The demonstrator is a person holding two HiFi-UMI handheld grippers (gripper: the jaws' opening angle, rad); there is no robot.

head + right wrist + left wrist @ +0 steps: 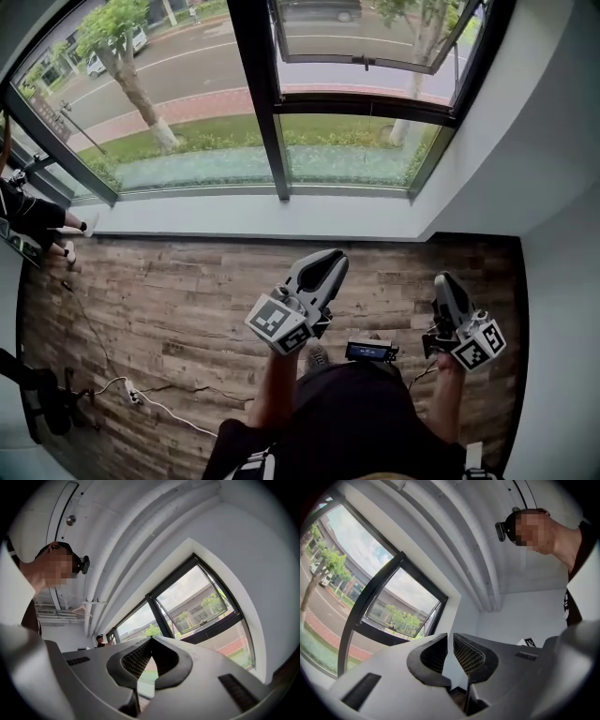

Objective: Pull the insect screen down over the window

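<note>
The window point(261, 103) has a dark frame, a thick middle post and, at upper right, a sash point(375, 47) tilted outward. No insect screen or pull bar shows in any view. My left gripper point(330, 260) is over the wooden floor, short of the sill and pointing toward the window, jaws nearly together with nothing between them. My right gripper point(442, 279) is held beside it to the right, shut and empty. The left gripper view has its own gripper point(450, 637) before the window point(401, 606) and a white wall. In the right gripper view, that gripper point(151, 640) points at the window point(197, 602).
A white sill point(262, 217) runs under the glass. White walls point(553, 187) close in on the right. A cable with a power strip point(131, 394) lies on the wooden floor point(169, 300) at left. Another person point(28, 220) is at the far left.
</note>
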